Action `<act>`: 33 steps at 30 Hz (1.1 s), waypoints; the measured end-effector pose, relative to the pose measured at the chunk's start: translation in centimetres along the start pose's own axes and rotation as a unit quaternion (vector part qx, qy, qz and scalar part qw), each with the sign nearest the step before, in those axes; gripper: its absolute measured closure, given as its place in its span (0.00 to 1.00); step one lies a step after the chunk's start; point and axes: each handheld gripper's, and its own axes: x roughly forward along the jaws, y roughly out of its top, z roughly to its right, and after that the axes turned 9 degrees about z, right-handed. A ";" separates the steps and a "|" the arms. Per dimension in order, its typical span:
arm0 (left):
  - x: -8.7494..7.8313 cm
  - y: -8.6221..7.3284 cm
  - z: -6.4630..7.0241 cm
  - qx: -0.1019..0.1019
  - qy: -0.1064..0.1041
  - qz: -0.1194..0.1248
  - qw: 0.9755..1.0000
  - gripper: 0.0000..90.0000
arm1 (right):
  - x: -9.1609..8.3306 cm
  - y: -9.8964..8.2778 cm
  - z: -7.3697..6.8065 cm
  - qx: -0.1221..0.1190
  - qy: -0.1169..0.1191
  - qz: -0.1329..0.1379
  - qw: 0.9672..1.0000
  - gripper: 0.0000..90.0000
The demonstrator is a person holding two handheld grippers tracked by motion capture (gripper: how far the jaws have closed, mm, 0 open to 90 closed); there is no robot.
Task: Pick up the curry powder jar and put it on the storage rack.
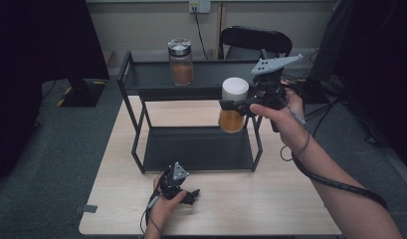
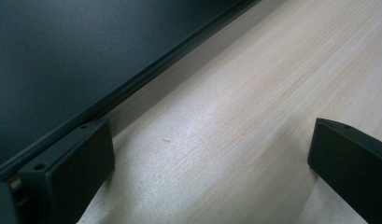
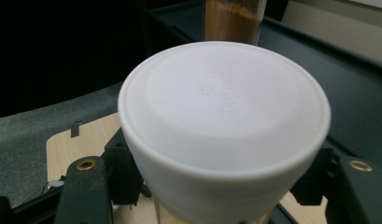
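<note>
My right gripper (image 1: 234, 107) is shut on a jar with a white lid (image 1: 234, 105) and orange-brown contents, holding it upright in the air at the right front of a black two-tier rack (image 1: 191, 82). From the right gripper view the white lid (image 3: 223, 116) sits close up between the two jaws. A second jar with a silver lid (image 1: 180, 61), filled with brown powder, stands on the rack's top shelf; it appears behind the lid as the brown jar (image 3: 233, 18). My left gripper (image 1: 191, 196) rests on the table near its front edge, jaws apart with bare wood between them (image 2: 212, 154).
The rack stands on a light wooden table (image 1: 270, 194); its lower shelf (image 1: 196, 149) is bare, and its edge (image 2: 132, 88) runs just beside the left jaws. A black chair (image 1: 255, 40) stands behind the rack. Grey carpet surrounds the table.
</note>
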 end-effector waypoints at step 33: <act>0.0 0.1 0.0 0.001 0.000 -0.002 1.000 0.00 | 1.1 8.4 0.7 0.000 -0.057 0.009 0.998 0.38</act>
